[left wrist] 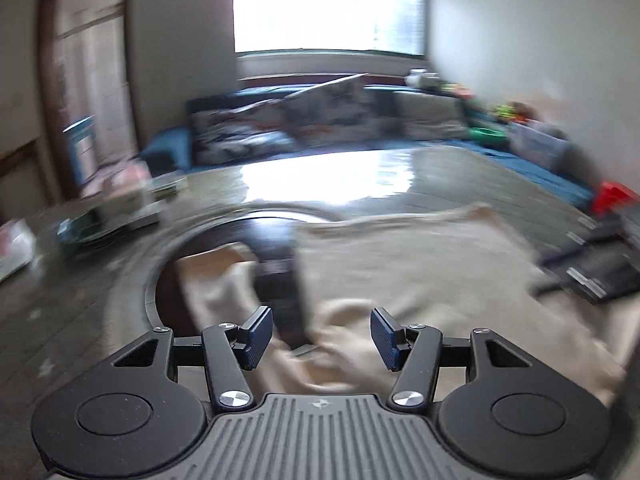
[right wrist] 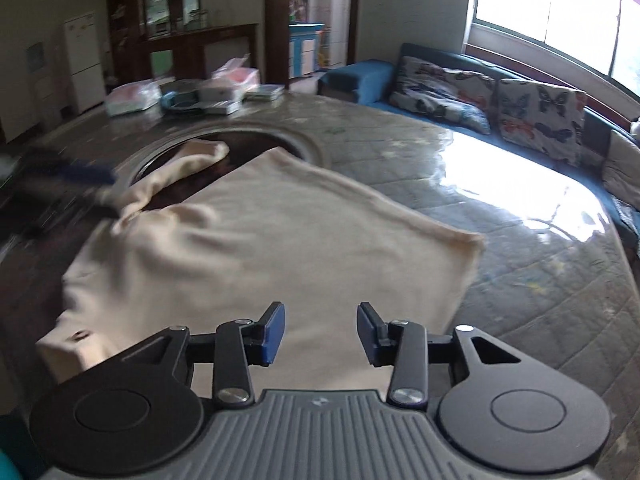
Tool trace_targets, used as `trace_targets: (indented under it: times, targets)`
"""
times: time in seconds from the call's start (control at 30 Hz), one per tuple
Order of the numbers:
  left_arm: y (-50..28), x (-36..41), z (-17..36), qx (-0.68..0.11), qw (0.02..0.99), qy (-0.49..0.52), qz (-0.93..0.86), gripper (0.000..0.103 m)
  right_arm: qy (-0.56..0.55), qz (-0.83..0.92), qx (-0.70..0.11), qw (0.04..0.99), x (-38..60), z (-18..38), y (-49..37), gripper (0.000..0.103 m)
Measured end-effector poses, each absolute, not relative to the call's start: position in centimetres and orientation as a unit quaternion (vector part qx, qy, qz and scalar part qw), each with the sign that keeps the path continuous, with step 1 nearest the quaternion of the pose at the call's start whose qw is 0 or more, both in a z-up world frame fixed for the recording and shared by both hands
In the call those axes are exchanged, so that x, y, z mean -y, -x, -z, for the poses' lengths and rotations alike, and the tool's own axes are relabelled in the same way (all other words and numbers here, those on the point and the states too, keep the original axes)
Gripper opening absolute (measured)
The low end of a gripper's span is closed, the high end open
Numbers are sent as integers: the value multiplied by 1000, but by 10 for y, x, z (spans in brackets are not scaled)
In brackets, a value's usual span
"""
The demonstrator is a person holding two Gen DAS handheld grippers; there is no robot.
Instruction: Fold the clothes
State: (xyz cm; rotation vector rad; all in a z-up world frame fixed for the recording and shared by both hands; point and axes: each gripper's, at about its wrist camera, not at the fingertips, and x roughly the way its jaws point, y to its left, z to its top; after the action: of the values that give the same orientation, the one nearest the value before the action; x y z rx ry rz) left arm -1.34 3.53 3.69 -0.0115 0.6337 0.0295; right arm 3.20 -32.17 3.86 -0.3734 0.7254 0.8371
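Garment (right wrist: 256,240) is spread on the worktop (right wrist: 500,280), sleeve (right wrist: 180,168) unfolded; both tools (left wrist: 321,338) (right wrist: 321,334) are held wide, empty.

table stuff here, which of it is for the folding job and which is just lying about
For the job:
- cream knitted garment, spread flat on the table
- left gripper, open above the garment
- right gripper, open above the garment

Just lying about:
- plastic-wrapped packs and boxes at the table's far end
- butterfly-print cushions on the blue sofa
- red object at the table edge
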Motion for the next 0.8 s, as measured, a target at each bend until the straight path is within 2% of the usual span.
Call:
trace_targets:
  times: [0.2, 0.57, 0.8]
  targets:
    - [-27, -91, -27, -334, 936, 31, -110, 58, 195, -428, -337, 816, 309, -31, 2, 43]
    - [-89, -126, -6, -359, 923, 62, -120, 56, 201, -440, -341, 806, 300, -23, 9, 43]
    - [-103, -133, 1, -356, 926, 70, -108, 37, 204, -442, -342, 804, 297, -25, 7, 44]
